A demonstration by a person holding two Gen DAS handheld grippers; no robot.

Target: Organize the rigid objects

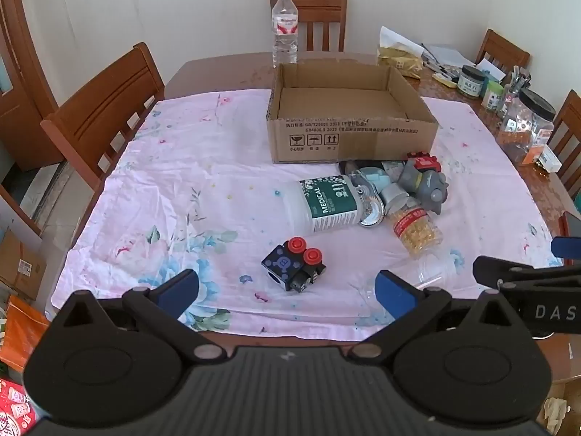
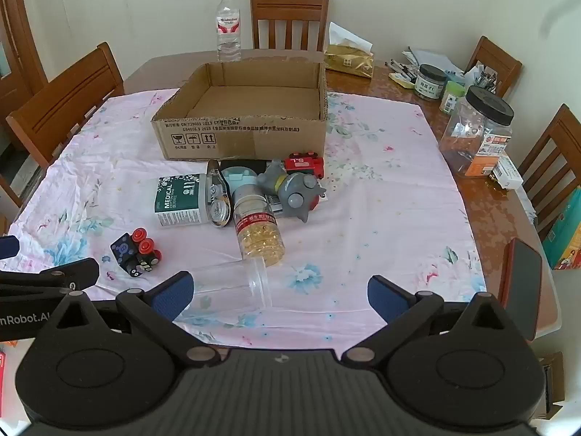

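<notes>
An open cardboard box stands on the pink floral cloth. In front of it lies a heap: a white MEDICAL tub, a capsule bottle, a grey toy figure, a red toy. A black block with two red knobs lies nearer. A clear plastic cup lies on its side. My left gripper is open, short of the block. My right gripper is open, with the cup just ahead of its left finger.
A water bottle stands behind the box. Jars, papers and a gold packet crowd the table's right side. A phone lies at the right edge. Wooden chairs surround the table.
</notes>
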